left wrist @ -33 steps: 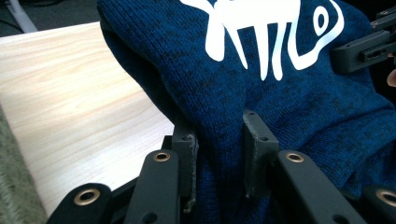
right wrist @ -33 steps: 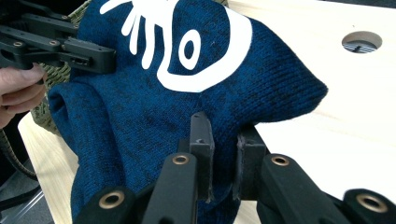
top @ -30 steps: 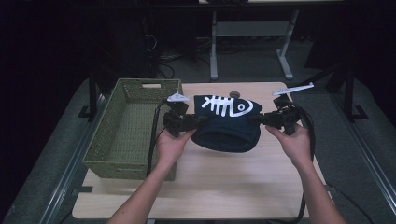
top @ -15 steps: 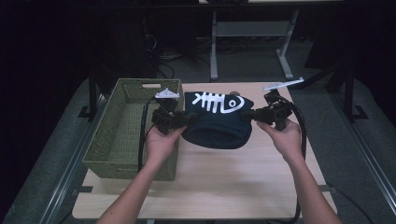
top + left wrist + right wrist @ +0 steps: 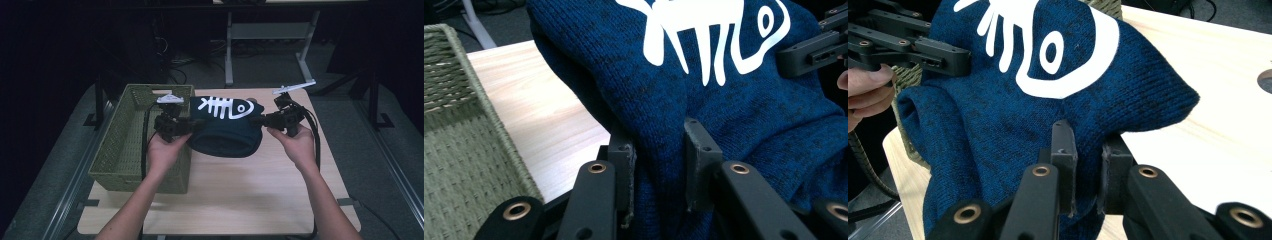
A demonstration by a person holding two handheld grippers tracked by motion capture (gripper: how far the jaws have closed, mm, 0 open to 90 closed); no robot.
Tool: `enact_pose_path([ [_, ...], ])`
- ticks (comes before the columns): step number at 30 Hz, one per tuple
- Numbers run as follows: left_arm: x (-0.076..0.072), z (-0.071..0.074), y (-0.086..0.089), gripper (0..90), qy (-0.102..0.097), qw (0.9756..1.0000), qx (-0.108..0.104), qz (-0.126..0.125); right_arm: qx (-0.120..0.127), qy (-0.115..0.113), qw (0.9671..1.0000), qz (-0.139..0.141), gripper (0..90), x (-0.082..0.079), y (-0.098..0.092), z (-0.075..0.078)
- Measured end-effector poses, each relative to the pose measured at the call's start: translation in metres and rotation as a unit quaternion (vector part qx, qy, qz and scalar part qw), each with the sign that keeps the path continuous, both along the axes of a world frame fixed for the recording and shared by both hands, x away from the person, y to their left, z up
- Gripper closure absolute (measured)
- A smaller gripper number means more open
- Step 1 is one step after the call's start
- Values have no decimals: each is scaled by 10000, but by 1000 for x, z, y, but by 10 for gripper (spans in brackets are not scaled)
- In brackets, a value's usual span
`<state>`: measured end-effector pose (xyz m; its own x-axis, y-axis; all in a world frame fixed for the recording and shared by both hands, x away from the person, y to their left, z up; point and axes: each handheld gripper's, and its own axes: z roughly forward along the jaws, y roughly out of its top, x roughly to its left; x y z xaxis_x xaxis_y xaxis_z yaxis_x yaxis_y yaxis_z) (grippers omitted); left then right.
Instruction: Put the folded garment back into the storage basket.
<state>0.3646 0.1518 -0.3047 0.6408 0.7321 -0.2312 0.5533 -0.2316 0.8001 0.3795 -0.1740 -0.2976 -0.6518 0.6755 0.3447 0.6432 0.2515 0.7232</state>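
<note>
Dark surroundings close in on a pale wooden tabletop [image 5: 235,200]; behind it only table legs and cables can be made out dimly. On its left side stands a green woven basket [image 5: 125,145], whose near wall is partly covered by the person's left forearm.

Between the two hands hangs a dark blue knitted garment [image 5: 225,135] bearing a white fish-skeleton print [image 5: 226,108]. It is held above the tabletop just right of the basket, its lower part sagging in a bundle, so its full shape cannot be read.

Left gripper [image 5: 658,150]: the jaws pinch a fold of the knit at the garment's left edge; the cloth bulges over the pads and hides their tips.

Right gripper [image 5: 1088,150]: the jaws clamp a fold at the right edge, nearly pressed together on the fabric. In the right gripper view, a round hole in the tabletop is cut off by the frame's right edge.

Whether the garment's lowest fold touches the tabletop cannot be told.
</note>
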Motion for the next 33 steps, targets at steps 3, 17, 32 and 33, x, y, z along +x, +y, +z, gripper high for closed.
enact_pose_path([
  [3, 0, 2, 4, 705, -8, 10000, 24, 17, -11, -15, 10000, 45, 806, 2, 4, 1],
  [17, 0, 7, 21, 705, -30, 9999, -9, 106, -17, -20, 9999, 124, 806, 7, 20, 8],
  [32, -3, 10, 49, 705, -61, 9997, -46, 252, -3, -60, 9996, 275, 805, 13, 48, 12],
  [33, -3, 10, 51, 705, -49, 9997, -33, 248, 6, -76, 9995, 301, 805, 14, 50, 12],
])
